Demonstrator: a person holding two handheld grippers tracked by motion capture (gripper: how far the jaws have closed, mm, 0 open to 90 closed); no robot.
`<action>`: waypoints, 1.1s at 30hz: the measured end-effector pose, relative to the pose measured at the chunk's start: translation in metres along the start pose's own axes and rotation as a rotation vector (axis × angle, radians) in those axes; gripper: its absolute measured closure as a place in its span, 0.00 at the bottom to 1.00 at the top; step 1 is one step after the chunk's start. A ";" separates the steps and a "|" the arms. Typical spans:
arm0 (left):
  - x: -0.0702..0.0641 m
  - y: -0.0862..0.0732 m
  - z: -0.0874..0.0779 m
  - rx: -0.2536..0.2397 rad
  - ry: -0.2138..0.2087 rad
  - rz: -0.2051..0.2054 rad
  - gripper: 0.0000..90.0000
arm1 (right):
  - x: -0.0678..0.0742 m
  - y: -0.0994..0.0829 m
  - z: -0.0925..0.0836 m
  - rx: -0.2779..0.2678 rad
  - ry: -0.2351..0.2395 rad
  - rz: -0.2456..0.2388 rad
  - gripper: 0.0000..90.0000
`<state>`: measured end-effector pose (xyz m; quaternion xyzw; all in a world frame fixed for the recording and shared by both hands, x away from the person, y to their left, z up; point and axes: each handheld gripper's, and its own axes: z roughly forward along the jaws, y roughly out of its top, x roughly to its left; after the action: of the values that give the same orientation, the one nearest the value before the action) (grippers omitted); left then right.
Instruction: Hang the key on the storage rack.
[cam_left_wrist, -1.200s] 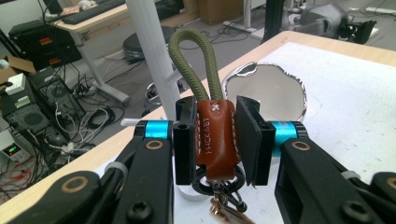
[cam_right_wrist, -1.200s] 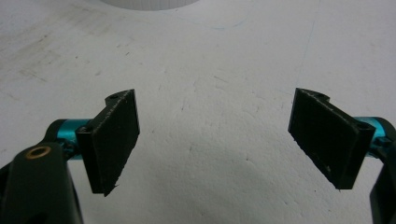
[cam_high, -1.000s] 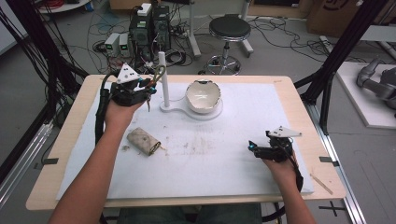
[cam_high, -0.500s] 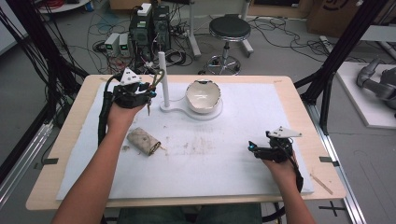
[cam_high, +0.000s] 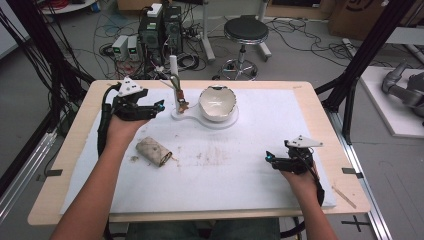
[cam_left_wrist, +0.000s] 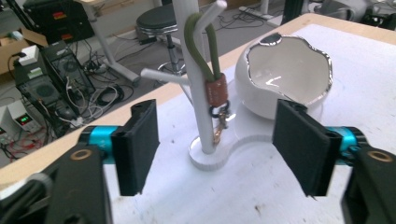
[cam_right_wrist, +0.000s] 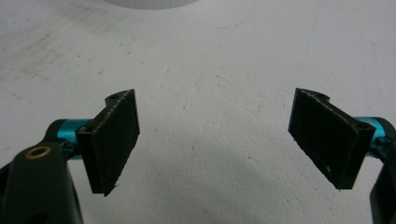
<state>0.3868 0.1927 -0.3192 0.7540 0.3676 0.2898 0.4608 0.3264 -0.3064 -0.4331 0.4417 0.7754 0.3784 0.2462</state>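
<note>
A white stand (cam_high: 173, 75) with short pegs rises from a flat base at the back of the mat. A green cord loop with a brown leather tab and metal clip (cam_high: 180, 97) hangs from a peg (cam_left_wrist: 214, 88). My left gripper (cam_high: 161, 105) sits just left of it. Its jaws have just been opening and now stand wide (cam_left_wrist: 219, 140), with nothing pressed between the pads; the strap hangs a little ahead of them. A white bowl (cam_high: 217, 102) with a silver rim sits on the same base (cam_left_wrist: 285, 74). My right gripper (cam_high: 270, 159) rests open over bare mat (cam_right_wrist: 217, 140).
A brownish rolled pouch (cam_high: 153, 151) lies on the white mat (cam_high: 240, 175) in front of my left hand. Brown smudges mark the mat's middle. Beyond the table's far edge are a stool (cam_high: 245, 31), computers and cables.
My left gripper's jaws have opened and it has drawn back slightly from the stand, leaving the green strap hanging on the peg. The right gripper has not moved.
</note>
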 end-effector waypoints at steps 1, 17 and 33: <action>0.001 -0.003 -0.002 0.009 -0.012 -0.001 0.31 | 0.000 0.000 0.000 -0.002 0.002 0.001 0.18; -0.005 -0.081 -0.039 -0.044 -0.135 -0.083 0.22 | 0.002 0.001 0.001 -0.003 0.005 -0.008 0.18; 0.003 -0.116 -0.056 -0.123 -0.197 -0.110 0.18 | 0.001 -0.002 -0.002 -0.007 0.006 0.001 0.18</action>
<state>0.3118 0.2575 -0.4012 0.7278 0.3426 0.2106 0.5554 0.3236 -0.3069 -0.4336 0.4401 0.7746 0.3825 0.2450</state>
